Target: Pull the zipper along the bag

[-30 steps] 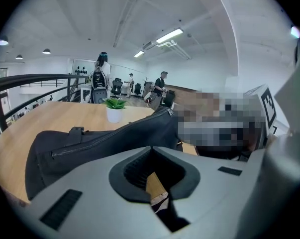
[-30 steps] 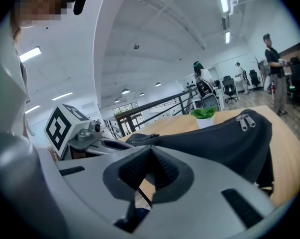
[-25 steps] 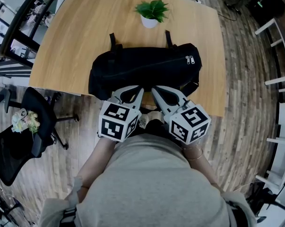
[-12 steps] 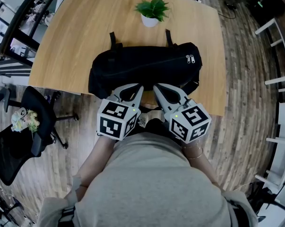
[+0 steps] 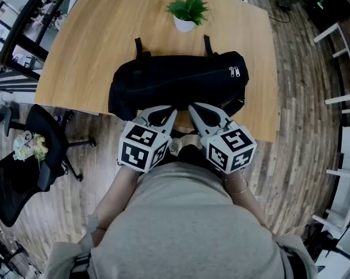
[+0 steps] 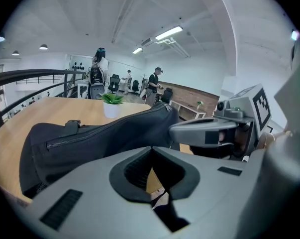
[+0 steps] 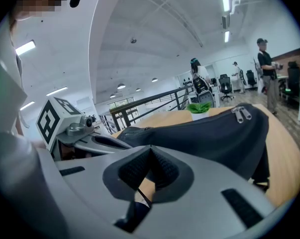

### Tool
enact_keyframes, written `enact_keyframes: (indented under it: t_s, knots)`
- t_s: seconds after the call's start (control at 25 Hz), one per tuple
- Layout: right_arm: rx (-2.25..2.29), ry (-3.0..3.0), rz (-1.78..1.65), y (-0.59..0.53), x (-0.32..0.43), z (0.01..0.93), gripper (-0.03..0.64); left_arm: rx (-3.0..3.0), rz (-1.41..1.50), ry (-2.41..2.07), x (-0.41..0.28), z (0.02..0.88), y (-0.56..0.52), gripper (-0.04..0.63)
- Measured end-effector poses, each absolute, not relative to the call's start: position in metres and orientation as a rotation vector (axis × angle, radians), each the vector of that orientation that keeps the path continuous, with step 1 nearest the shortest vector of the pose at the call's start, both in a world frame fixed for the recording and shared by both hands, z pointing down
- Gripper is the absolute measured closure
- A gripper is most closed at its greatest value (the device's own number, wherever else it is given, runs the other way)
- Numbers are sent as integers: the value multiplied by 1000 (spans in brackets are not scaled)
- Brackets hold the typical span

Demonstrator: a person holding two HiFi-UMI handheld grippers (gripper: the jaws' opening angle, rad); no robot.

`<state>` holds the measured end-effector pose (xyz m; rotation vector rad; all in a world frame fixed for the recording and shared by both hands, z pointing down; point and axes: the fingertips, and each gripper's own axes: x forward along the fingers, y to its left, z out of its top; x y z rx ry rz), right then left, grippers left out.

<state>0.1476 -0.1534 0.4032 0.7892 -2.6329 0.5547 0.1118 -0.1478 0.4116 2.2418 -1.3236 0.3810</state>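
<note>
- Two tongs sit side by side at 6 o'clock of a black fabric duffel bag [image 5: 175, 83], each carried in one of the person's hands and each bearing a marker cube.
- Left tongs [image 5: 173, 110]: jaws closed together with nothing between them, tip pointing toward 12 o'clock at the bag's near side.
- Right tongs [image 5: 190, 106]: jaws likewise closed and empty, just beside the left pair.
- Whether either tip touches the bag cannot be told.
- The bag lies lengthwise, 9 to 3 o'clock, on a light wooden desk [image 5: 93, 45], close to the desk's 6 o'clock edge.
- A pair of silver metal zipper pulls [image 5: 234, 72] rests together at the bag's 3 o'clock end, well apart from both tongs.
- A green plant in a white pot [image 5: 187, 13] stands at 12 o'clock of the bag.
- A black office chair [image 5: 41, 150] stands on the floor at 8 o'clock of the desk.
</note>
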Motion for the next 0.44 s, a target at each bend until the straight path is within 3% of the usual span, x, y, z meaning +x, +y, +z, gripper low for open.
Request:
enact_keyframes:
  t_s: [0.44]
  knots:
    - [766,-2601,578,-151,146,417,611,2216,389,-1345,108,415,-148,575]
